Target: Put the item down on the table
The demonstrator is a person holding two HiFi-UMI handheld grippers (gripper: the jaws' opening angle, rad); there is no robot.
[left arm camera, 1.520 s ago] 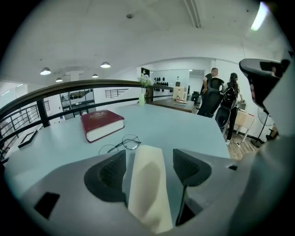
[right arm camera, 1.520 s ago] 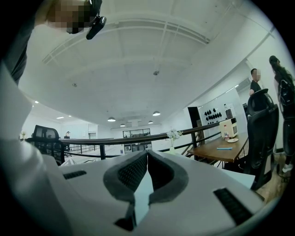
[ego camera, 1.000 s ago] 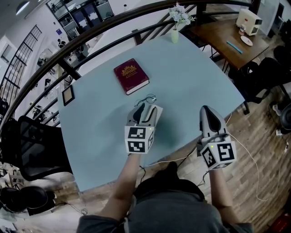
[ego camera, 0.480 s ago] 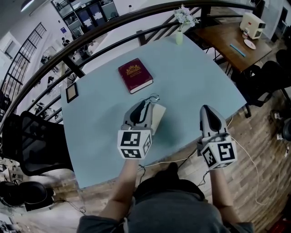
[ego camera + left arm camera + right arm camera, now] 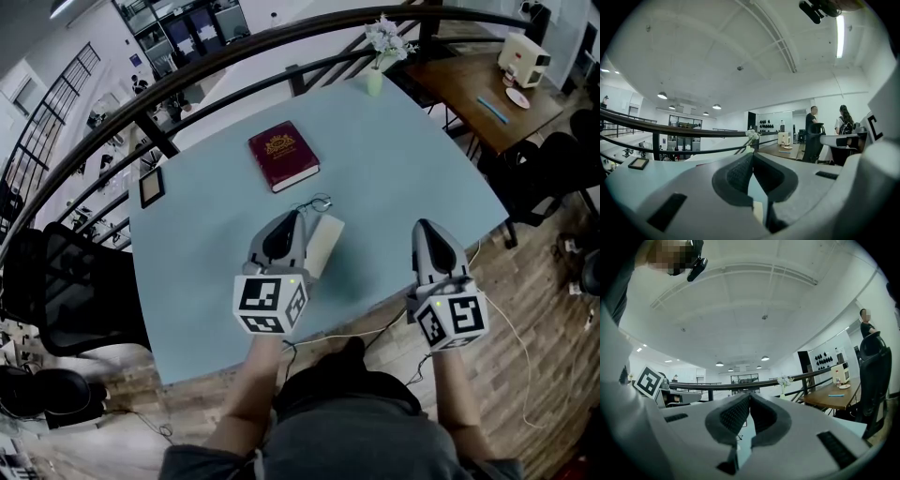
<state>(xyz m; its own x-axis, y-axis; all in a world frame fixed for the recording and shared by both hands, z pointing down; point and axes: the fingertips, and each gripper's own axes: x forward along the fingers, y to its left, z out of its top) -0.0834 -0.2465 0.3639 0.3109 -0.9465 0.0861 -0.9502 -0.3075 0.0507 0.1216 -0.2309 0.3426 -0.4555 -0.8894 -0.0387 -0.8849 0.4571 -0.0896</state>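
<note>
Left gripper (image 5: 292, 219): we see its jaws pressed together, nothing between them.
Right gripper (image 5: 424, 226): jaws together too, empty.
Cream case (image 5: 324, 244): lying on the blue table (image 5: 403, 141), just beside our left gripper.
Red book (image 5: 283, 157): gold crest, lettering too small to read.

A dark railing (image 5: 161, 139) rims the wooden floor (image 5: 553, 375) beside a black chair (image 5: 66, 300).

Red book (image 5: 284, 156) upper centre on counter (image 5: 403, 150); glasses (image 5: 314, 203) and cream case (image 5: 324, 244) mid-frame beside left tool (image 5: 292, 216); right tool (image 5: 423, 226) lower right.
</note>
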